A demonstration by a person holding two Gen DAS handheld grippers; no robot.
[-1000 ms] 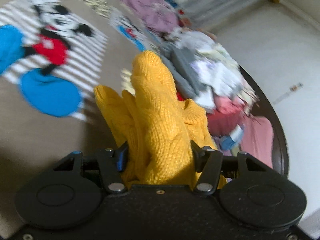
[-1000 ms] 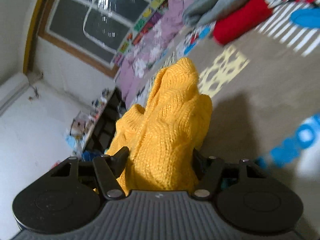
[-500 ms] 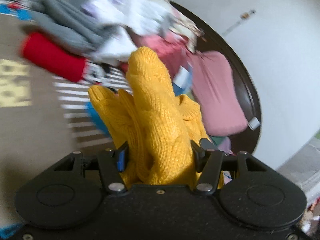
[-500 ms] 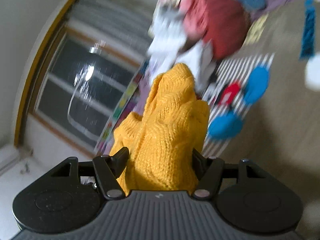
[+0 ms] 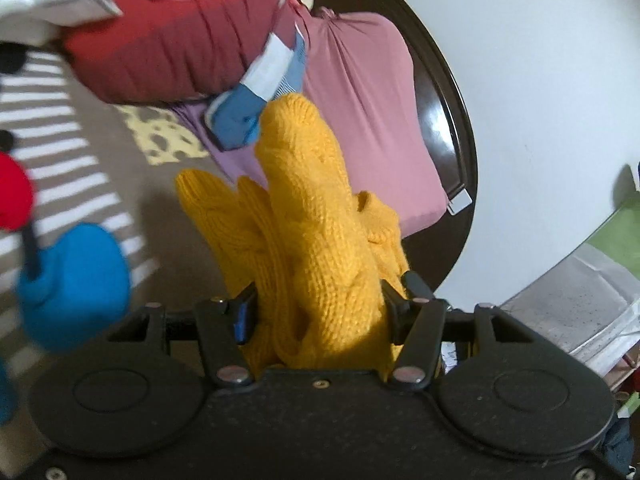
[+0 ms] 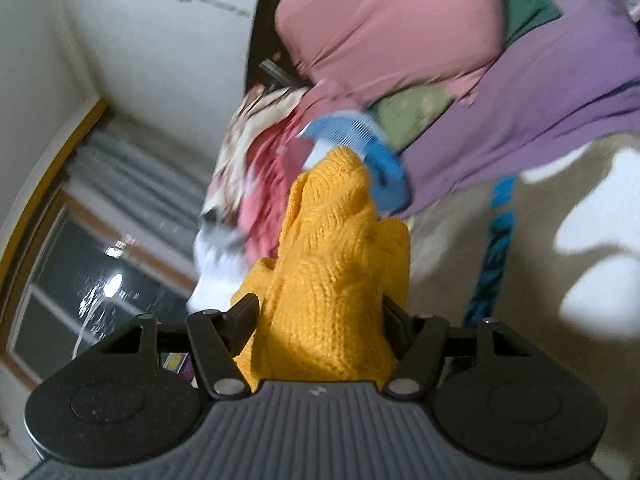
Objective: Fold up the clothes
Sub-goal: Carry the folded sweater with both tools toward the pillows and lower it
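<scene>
A yellow cable-knit sweater (image 5: pixel 312 224) is bunched up between the fingers of my left gripper (image 5: pixel 316 312), which is shut on it. The same yellow sweater (image 6: pixel 332 256) also fills my right gripper (image 6: pixel 320 316), shut on another bunch of the knit. Both bunches stick up past the fingers and hide the fingertips. Below lies a beige cartoon-print blanket (image 5: pixel 80 152) with stripes and blue shapes.
A pile of clothes lies ahead: a dark red garment (image 5: pixel 168 40), a pink one (image 5: pixel 368 112), a purple one (image 6: pixel 540 112), a blue-and-white piece (image 5: pixel 256 100). A dark wooden bed edge (image 5: pixel 456 120) curves on the right, pale floor (image 5: pixel 540 80) beyond. A dark window (image 6: pixel 80 280) sits at left.
Both grippers have swung with the sweater away from the cartoon print and toward the clothes pile and the bed edge. Their hold on the knit is unchanged.
</scene>
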